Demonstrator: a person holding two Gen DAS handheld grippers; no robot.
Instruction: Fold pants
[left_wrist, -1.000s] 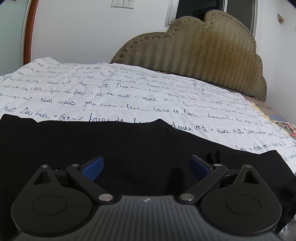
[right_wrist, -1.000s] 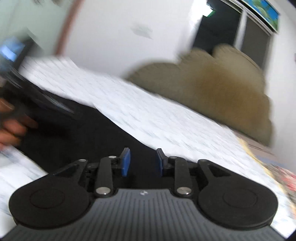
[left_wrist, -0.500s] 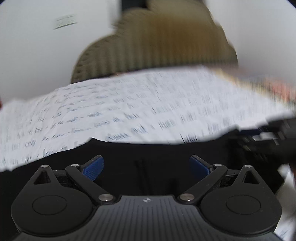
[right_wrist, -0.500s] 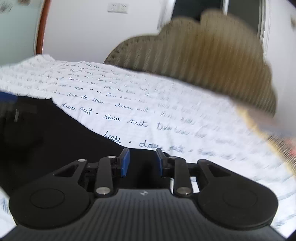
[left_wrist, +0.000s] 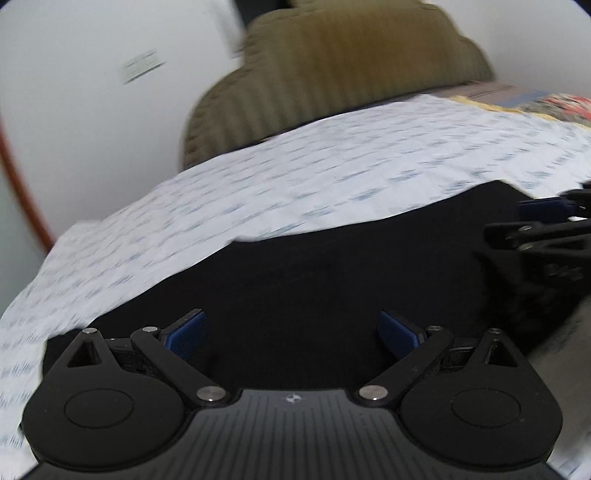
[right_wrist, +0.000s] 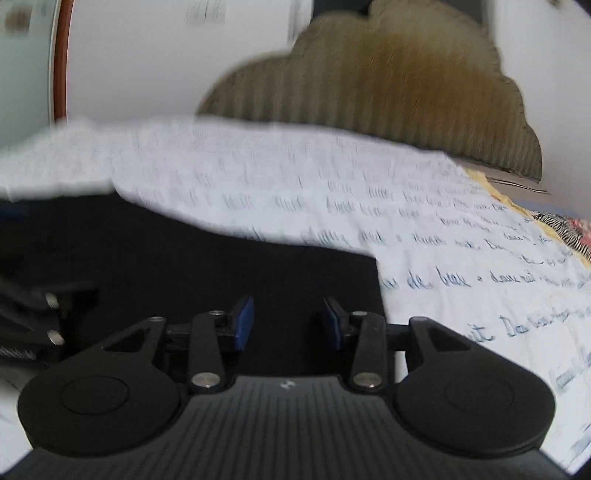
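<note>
**Now both tongs hover apart over the black pants, nothing gripped**

Here the black pants (left_wrist: 314, 280) lie spread flat on the bed, over a white sheet (left_wrist: 332, 173) printed with handwriting, with the padded headboard (right_wrist: 388, 85) beyond. The left tongs (left_wrist: 291, 330) hang above the cloth with their blue pads spread wide and nothing between them. The right tongs (right_wrist: 288, 321) sit over the pants near a square corner (right_wrist: 369, 262) of the fabric; their pads stand parted by a narrower gap, also released and empty. In the left view the right tongs appear at the far right edge, close above the dark fabric; in the right view a blurred dark linkage at the left edge is probably the left tool.

The step in hand looks like picking grip points for a fold. To do it well, each tool should come down on an edge or corner, not the middle, so one pad slides under the layers. Both should pinch matching points and lift together, keeping the cloth taut so the fold lands straight. Both views are blurred, so seams and waistband cannot be told.
</note>
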